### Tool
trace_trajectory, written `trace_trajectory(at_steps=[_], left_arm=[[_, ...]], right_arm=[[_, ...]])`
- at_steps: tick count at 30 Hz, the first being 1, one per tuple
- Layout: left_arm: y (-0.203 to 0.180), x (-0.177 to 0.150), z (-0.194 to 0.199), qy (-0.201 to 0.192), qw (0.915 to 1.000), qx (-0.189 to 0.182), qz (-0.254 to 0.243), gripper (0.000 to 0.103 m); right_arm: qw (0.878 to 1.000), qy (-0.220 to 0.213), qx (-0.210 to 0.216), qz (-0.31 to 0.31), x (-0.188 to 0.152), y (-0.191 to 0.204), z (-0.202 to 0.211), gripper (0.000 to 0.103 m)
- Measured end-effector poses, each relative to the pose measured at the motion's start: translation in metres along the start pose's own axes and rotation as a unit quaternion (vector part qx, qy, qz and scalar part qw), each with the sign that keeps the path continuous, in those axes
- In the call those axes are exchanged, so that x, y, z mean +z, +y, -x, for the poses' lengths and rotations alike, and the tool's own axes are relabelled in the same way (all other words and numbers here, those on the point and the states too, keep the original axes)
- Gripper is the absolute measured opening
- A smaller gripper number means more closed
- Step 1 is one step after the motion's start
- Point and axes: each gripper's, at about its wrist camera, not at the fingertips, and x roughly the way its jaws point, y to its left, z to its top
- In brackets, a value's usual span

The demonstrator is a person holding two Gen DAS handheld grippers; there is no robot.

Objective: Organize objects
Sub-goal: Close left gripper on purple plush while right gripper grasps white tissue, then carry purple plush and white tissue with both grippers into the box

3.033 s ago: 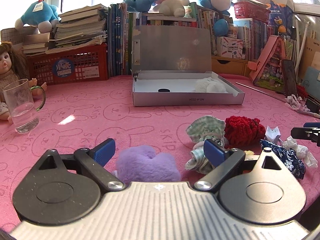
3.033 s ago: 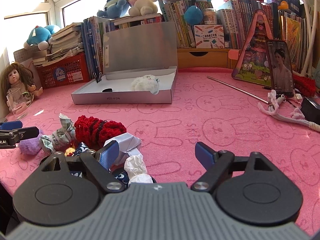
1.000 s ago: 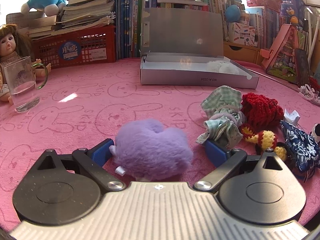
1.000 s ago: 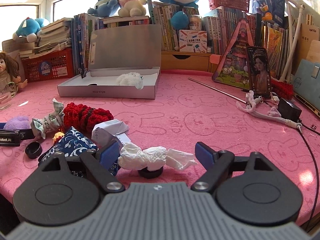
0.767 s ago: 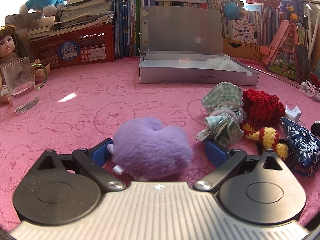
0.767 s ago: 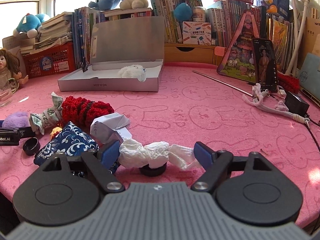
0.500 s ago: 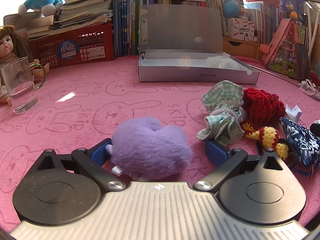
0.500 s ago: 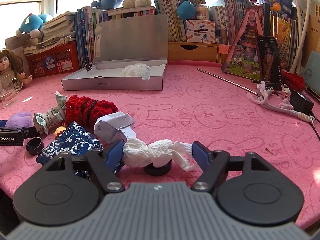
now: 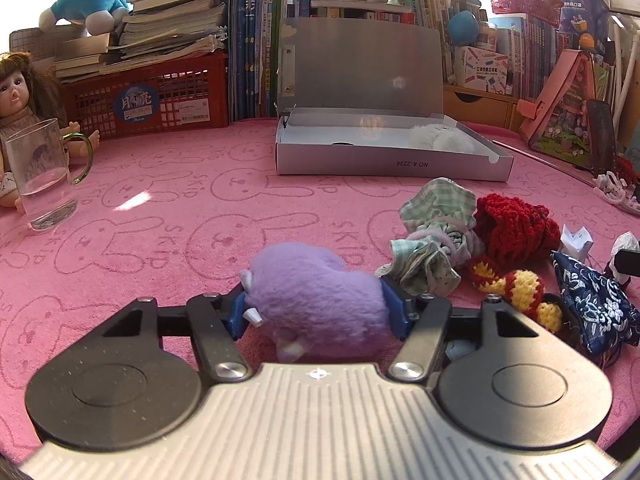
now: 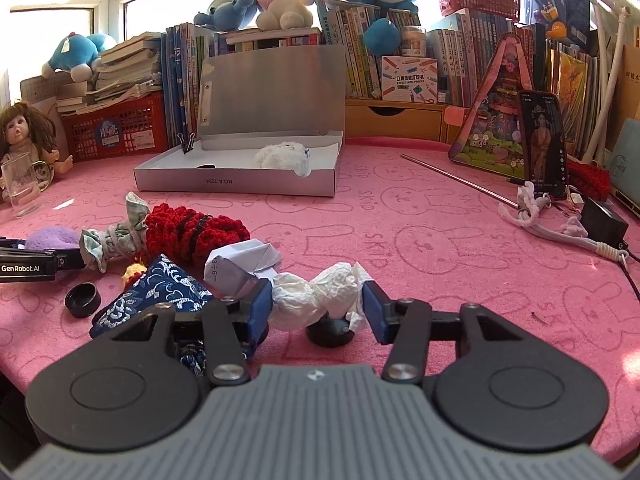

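Note:
My left gripper (image 9: 316, 309) has its jaws closing on a purple plush (image 9: 312, 288) lying on the pink cloth, and both blue pads press into its sides. In the right wrist view my right gripper (image 10: 316, 305) is closing its jaws on a crumpled white tissue (image 10: 308, 292), with a pad touching each end. A small black cap (image 10: 330, 330) sits under the tissue. The open silver box (image 10: 240, 182) stands farther back and holds a white fluffy toy (image 10: 282, 156).
Between the grippers lie a green checked cloth (image 9: 436, 232), a red knit piece (image 9: 512, 228), a blue patterned pouch (image 9: 592, 304), folded paper (image 10: 244, 260) and another black cap (image 10: 82, 300). A glass mug (image 9: 40, 176) and a doll (image 9: 24, 88) stand at the far left.
Both grippers narrowed from wide open onto their objects: the left on the purple plush, the right on the white tissue. Neither hand shifted over the cloth.

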Motion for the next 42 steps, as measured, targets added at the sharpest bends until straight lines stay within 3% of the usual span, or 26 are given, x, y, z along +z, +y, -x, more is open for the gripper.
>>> trace_trajectory(at_steps=[13, 24, 42], left_arm=[[-0.004, 0.019, 0.008, -0.026, 0.9996, 0.002, -0.004, 0.069], [-0.004, 0.05, -0.008, -0.011, 0.9997, 0.02, 0.0, 0.069], [-0.013, 0.125, -0.047, -0.044, 0.999, -0.009, 0.006, 0.069]], right_arm=[[1.0, -0.014, -0.003, 0.0, 0.014, -0.001, 0.0, 0.053], [1.0, -0.017, -0.002, -0.02, 0.04, -0.003, -0.014, 0.053], [0.998, -0.022, 0.01, -0.051, 0.116, -0.018, -0.063, 0.053]])
